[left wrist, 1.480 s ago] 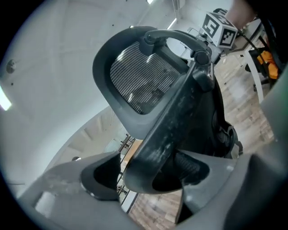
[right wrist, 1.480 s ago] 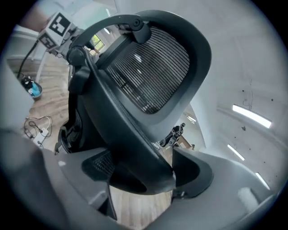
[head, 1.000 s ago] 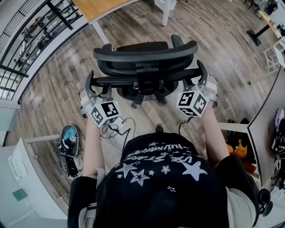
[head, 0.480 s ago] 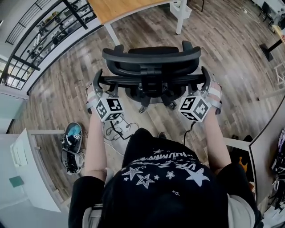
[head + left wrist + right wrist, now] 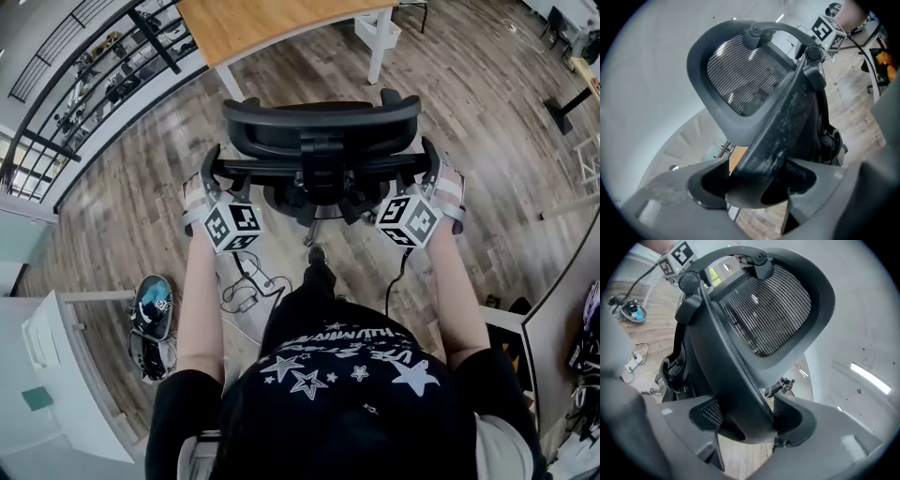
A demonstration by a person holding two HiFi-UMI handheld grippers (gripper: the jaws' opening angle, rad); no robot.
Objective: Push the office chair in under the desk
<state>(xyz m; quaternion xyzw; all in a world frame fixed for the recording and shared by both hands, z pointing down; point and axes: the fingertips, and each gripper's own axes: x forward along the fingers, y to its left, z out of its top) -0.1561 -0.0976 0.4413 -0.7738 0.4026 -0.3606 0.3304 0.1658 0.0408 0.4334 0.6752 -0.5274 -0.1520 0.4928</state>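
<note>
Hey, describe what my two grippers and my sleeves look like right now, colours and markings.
Both the left gripper and the right gripper have grey moulded jaws with dark ribbed pads. Each carries a white cube printed with black square markers, and a thin black cable hangs from each. The person wears a black short-sleeved T-shirt with white stars and lettering.

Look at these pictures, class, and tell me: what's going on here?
A person stands behind a black office chair, holding a gripper in each hand. The left gripper is clamped on the left edge of the chair's back, and the right gripper is clamped on the right edge. A wooden desk stands just ahead. The chair is short of it and not yet tucked under.
</note>
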